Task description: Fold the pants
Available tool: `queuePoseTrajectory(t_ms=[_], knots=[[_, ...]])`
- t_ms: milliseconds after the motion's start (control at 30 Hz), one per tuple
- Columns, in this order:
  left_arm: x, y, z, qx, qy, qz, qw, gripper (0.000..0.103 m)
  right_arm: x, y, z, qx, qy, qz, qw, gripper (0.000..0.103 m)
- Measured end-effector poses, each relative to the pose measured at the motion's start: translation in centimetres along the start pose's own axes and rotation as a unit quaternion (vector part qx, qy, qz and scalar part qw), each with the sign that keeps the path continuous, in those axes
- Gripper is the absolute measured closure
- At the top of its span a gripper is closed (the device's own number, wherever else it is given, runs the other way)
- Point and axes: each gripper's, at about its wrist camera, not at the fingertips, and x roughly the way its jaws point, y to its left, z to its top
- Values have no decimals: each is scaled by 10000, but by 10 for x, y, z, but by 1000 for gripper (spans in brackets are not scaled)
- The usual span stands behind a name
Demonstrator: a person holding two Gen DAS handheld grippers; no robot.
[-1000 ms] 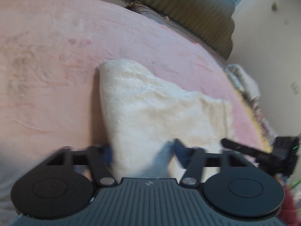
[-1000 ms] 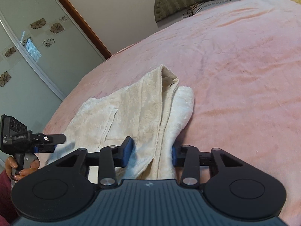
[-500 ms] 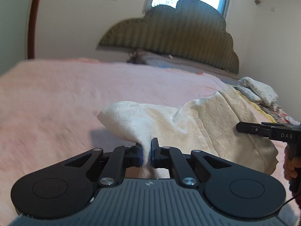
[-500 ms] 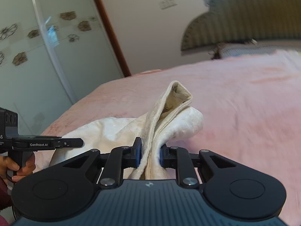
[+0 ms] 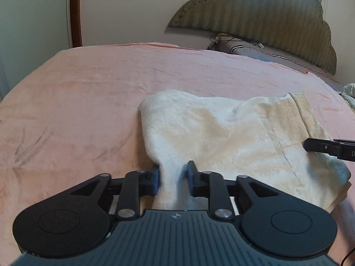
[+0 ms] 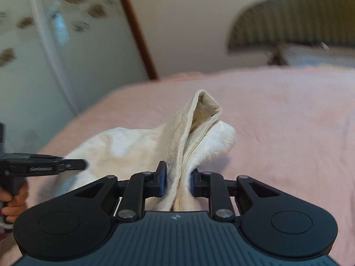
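Note:
Cream fleece pants [image 5: 221, 133] lie folded on the pink bed [image 5: 77, 99]. My left gripper [image 5: 173, 177] sits at their near edge. Its jaws are opening: a fold of cloth runs between the fingers, touching the left pad with a gap at the right pad. My right gripper [image 6: 178, 179] holds the bunched waistband end of the pants [image 6: 199, 133], raised off the bed. Its jaws are opening too, but cloth still fills the space between both pads. Each gripper shows in the other's view: the right gripper [image 5: 328, 147] at the right edge, the left gripper [image 6: 55, 166] at the left, gripped by a hand [image 6: 13, 199].
A padded headboard [image 5: 266, 15] and a pillow with cables [image 5: 255, 51] are at the far end of the bed. Other clothing [image 5: 349, 90] lies at the bed's right edge. A wardrobe with patterned sliding doors [image 6: 33, 55] stands beyond the bed's left side.
Both grippers closed on the pants and lifted them. Since then the left jaws have spread apart and the cloth lies flatter; the right jaws have widened only slightly around the waistband.

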Motion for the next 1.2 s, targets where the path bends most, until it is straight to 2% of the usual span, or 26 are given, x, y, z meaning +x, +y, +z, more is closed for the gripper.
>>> queuePoseTrajectory(t_ms=[33, 100, 167, 200, 233, 267, 300, 367, 433, 500, 600, 633, 700, 733, 833, 933, 967, 1033, 1100, 1200], knots=[[-5, 1, -1, -16, -34, 30, 10000, 66, -3, -8, -5, 180, -36, 33, 9998, 67], [-20, 1, -3, -10, -107, 167, 9998, 66, -22, -16, -13, 425, -364, 17, 9984, 67], [-40, -2, -9, -4, -203, 322, 9993, 64, -51, -4, -18, 117, -874, -471, 9950, 67], [-48, -4, -12, 12, -239, 322, 9992, 62, -63, 4, -21, -121, -1028, -474, 9935, 67], [-56, -8, -17, 44, -247, 293, 9993, 52, -72, 15, -23, -386, -1096, -295, 9928, 67], [-59, -11, -21, 107, -185, 284, 9994, 37, -77, 27, -27, -653, -1088, -33, 9919, 67], [-58, -18, -26, 195, -28, 314, 9993, 32, -78, 37, -31, -888, -975, 217, 9910, 68], [-50, -22, -34, 325, 102, 453, 9984, 30, -63, 50, -38, -1060, -417, 413, 9926, 69], [-47, -24, -34, 237, 102, 615, 9978, 31, -43, 51, -44, -1037, -27, 66, 9946, 70], [-61, -24, -30, 116, 24, 570, 9983, 30, -48, 51, -44, -750, -130, -143, 9970, 69], [-76, -32, -35, 275, -111, 652, 9974, 23, -69, 65, -43, -803, -491, 82, 9955, 67], [-76, -36, -38, 397, -133, 660, 9969, 20, -69, 69, -45, -902, -487, 42, 9947, 65], [-69, -46, -44, 649, -93, 820, 9945, 18, -54, 72, -52, -1001, -212, -105, 9947, 57], [-66, -48, -46, 666, -42, 892, 9938, 18, -45, 68, -56, -948, -71, -216, 9952, 57], [-68, -48, -49, 538, -99, 925, 9942, 18, -54, 65, -58, -582, -270, -216, 9977, 57], [-67, -46, -48, 502, -66, 934, 9943, 17, -67, 77, -59, -724, -516, -123, 9960, 54], [-68, -46, -48, 472, -58, 938, 9944, 17, -63, 80, -60, -840, -421, -171, 9954, 50], [-71, -46, -48, 413, -51, 936, 9947, 17, -51, 82, -65, -990, -178, -420, 9940, 48], [-75, -47, -50, 421, -77, 944, 9946, 17, -53, 83, -68, -957, -229, -633, 9931, 48], [-80, -48, -51, 482, -75, 984, 9940, 15, -67, 85, -68, -662, -286, -399, 9966, 46]])
